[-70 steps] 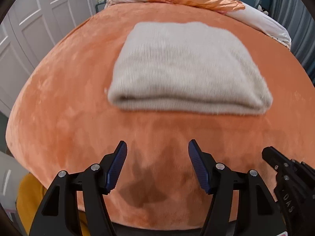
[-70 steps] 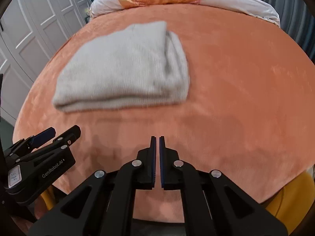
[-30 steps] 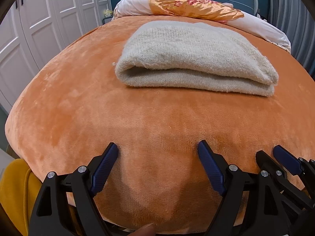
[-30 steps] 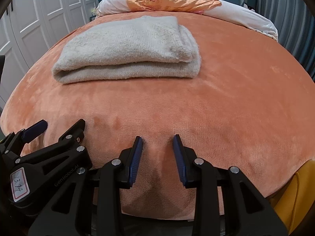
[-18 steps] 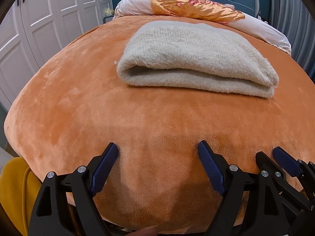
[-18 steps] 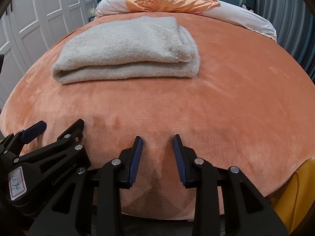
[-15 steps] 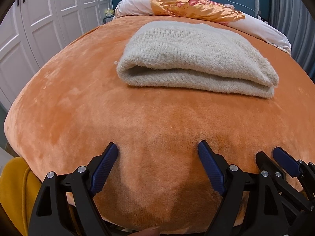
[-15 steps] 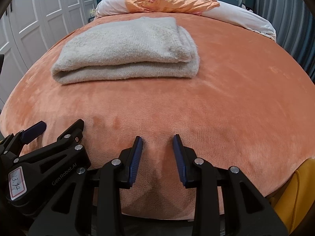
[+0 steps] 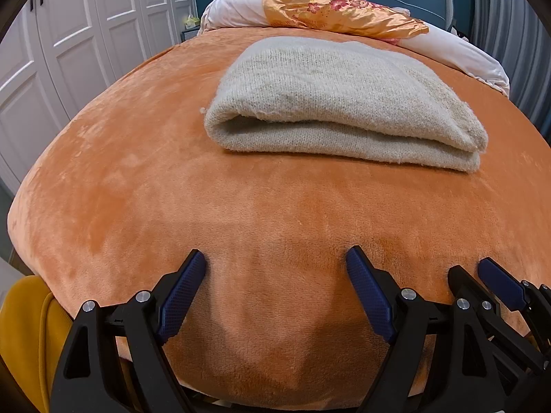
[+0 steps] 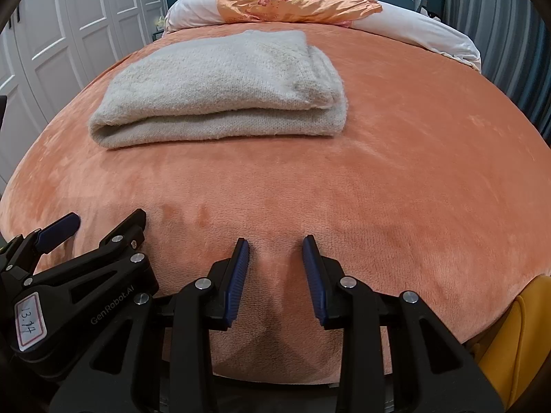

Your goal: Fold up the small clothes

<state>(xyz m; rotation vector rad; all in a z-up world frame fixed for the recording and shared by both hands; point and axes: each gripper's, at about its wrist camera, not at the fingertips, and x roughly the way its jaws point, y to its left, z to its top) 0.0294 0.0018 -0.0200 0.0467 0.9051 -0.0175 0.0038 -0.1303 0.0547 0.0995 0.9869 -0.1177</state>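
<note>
A beige knitted garment [image 9: 341, 103] lies folded into a thick rectangle on the orange blanket [image 9: 137, 172]; it also shows in the right wrist view [image 10: 220, 93]. My left gripper [image 9: 275, 258] is wide open and empty, low at the bed's near edge, well short of the garment. My right gripper [image 10: 275, 244] is open a smaller way and empty, beside the left one at the same edge. The right gripper shows at the lower right of the left wrist view [image 9: 482, 275]; the left gripper shows at the lower left of the right wrist view [image 10: 103, 223].
A white pillow [image 9: 234, 10] with an orange floral cloth [image 9: 337, 10] lies at the head of the bed. White wardrobe doors [image 9: 69, 34] stand at the left. Grey curtains [image 10: 509, 34] hang at the right. Something yellow [image 9: 24, 327] sits below the bed's near edge.
Both grippers dropped low to the bed's near edge over the last two seconds and the right one opened from shut. In the last second nothing has moved.
</note>
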